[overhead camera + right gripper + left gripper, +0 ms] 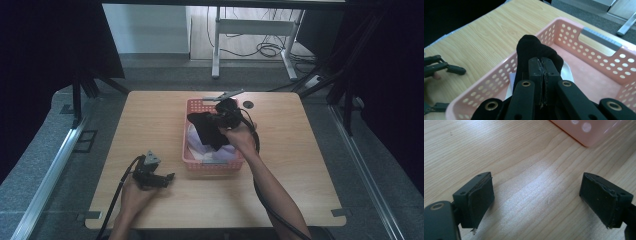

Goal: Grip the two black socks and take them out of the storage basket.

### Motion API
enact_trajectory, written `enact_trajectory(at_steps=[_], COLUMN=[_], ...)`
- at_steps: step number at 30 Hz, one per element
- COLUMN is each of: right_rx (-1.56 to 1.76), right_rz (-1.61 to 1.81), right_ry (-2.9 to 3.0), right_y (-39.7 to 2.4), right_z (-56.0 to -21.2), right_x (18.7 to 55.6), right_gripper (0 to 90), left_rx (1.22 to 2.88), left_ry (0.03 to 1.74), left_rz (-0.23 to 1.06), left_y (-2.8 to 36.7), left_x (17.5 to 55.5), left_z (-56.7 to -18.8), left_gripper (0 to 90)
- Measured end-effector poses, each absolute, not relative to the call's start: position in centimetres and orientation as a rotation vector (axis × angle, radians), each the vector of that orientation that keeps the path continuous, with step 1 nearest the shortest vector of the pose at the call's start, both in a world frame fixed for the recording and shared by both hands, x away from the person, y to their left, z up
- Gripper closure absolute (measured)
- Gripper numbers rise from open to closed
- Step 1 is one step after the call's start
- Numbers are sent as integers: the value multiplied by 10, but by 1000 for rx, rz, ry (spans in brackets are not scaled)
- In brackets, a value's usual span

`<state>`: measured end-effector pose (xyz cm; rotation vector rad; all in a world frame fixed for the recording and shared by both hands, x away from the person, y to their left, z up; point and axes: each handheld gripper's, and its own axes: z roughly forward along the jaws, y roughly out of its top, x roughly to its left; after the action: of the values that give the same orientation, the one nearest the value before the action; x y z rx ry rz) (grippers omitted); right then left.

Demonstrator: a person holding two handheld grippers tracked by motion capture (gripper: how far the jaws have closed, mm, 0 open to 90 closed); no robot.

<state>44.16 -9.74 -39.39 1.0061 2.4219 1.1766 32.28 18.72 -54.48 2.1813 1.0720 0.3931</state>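
Black cloth (534,51) hangs clenched in the right gripper (543,75) fingers above the pink perforated plastic basket (599,58). Left gripper (536,200) fingers stand released, wide apart, over the light wooden table (499,150).

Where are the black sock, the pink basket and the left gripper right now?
black sock (534,48): right gripper view, on the bunched fabric above the shut jaws.
pink basket (192,105): high view, on its far left rim corner.
left gripper (536,200): left gripper view, midway between its open jaws, over bare table.
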Motion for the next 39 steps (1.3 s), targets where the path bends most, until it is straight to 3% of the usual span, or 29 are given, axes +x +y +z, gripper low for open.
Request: enact_trajectory(at_steps=[21,39], right_rx=[977,1013], right_rz=[1247,1216], right_ry=[2299,2187], right_y=[-125,-169], right_z=[-341,-317], right_x=[426,420], right_gripper=[882,882], left_rx=[2181,2179], left_ry=[1072,1072], left_rz=[392,391], left_y=[187,187], left_x=[323,323], left_z=[-545,-545], left_gripper=[120,120])
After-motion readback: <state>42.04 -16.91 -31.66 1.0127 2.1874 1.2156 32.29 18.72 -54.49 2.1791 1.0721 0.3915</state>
